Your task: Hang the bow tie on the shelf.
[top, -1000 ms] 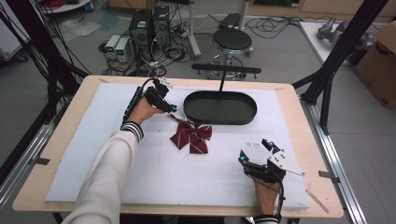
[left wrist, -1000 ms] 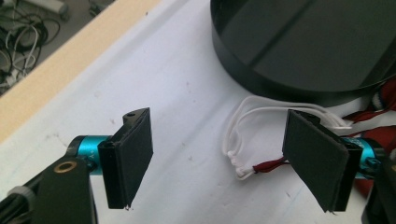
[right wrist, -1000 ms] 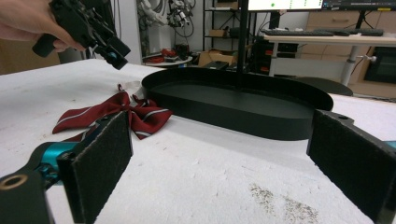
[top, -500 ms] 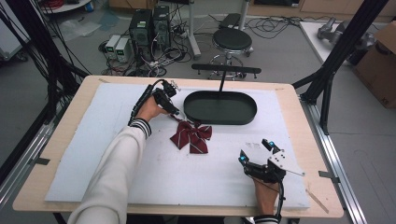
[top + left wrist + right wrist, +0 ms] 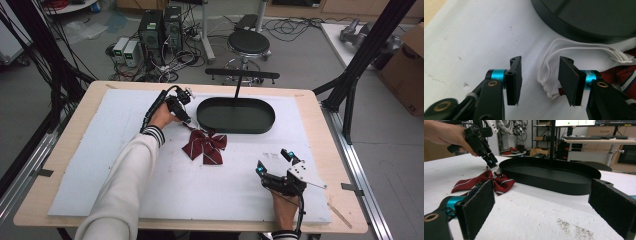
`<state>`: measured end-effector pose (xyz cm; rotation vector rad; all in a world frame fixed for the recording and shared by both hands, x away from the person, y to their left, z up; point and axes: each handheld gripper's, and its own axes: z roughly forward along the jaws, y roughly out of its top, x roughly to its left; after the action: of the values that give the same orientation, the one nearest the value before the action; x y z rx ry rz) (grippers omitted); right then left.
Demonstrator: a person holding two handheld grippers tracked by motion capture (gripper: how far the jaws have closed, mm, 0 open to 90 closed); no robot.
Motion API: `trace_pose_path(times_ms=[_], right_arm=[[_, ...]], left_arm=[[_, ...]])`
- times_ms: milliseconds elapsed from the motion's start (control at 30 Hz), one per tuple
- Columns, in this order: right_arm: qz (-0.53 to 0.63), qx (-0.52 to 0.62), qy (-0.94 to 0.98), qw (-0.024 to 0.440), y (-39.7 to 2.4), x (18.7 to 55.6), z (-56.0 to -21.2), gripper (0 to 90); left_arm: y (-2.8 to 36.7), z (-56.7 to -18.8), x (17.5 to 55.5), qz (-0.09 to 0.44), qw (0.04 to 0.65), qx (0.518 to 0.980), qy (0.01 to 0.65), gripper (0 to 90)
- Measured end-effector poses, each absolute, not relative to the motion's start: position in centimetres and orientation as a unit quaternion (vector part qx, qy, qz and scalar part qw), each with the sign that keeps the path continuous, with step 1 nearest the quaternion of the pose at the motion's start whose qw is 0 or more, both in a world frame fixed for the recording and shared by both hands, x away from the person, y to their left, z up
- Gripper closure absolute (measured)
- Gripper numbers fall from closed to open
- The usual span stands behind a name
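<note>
overhead, left gripper (image 5: 188, 121) sits parted by the dark red striped fabric bow tie (image 5: 204, 146) beside the black oval tray (image 5: 235, 115); left gripper view, white elastic cord loop (image 5: 546, 62) between parted jaws, ungripped; right gripper view, right gripper (image 5: 541, 205) spread wide.

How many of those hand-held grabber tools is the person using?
2. The left gripper is at the far side of the table, beside the black tray, over the bow tie's white cord. The right gripper rests near the table's front edge, jaws open.
</note>
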<state>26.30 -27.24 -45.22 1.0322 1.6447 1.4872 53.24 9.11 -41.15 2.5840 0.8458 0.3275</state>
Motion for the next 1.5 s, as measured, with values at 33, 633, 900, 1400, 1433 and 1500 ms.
trace_pose_path(times_ms=[33, 633, 900, 1400, 1433, 1500], right_arm=[[0.571, 0.396, 0.632, 0.341, -27.2, 26.3, -45.2, 5.8], [0.572, 0.398, 0.631, 0.34, -27.2, 26.3, -45.2, 5.8], [0.57, 0.396, 0.633, 0.344, -27.2, 26.2, -45.2, 5.8], [0.57, 0.394, 0.633, 0.346, -27.1, 26.2, -45.2, 5.8], [0.57, 0.396, 0.633, 0.344, -27.1, 26.2, -45.2, 5.9], [0.57, 0.395, 0.633, 0.346, -27.1, 26.2, -45.2, 5.9]], left_arm=[[9.1, -41.2, 53.3, 0.114, 0.2, 0.925, 0.303, 56.3], [8.7, -41.3, 53.1, 0.102, 0.184, 0.918, 0.337, 82.4], [8.8, -41.1, 52.6, 0.106, 0.19, 0.916, 0.337, 85.3], [10.9, -38.4, 50.5, 0.144, 0.275, 0.891, 0.332, 85.5], [11.1, -38.2, 50.3, 0.146, 0.281, 0.888, 0.333, 85.5], [11.4, -37.8, 50.1, 0.147, 0.292, 0.884, 0.333, 85.9]])
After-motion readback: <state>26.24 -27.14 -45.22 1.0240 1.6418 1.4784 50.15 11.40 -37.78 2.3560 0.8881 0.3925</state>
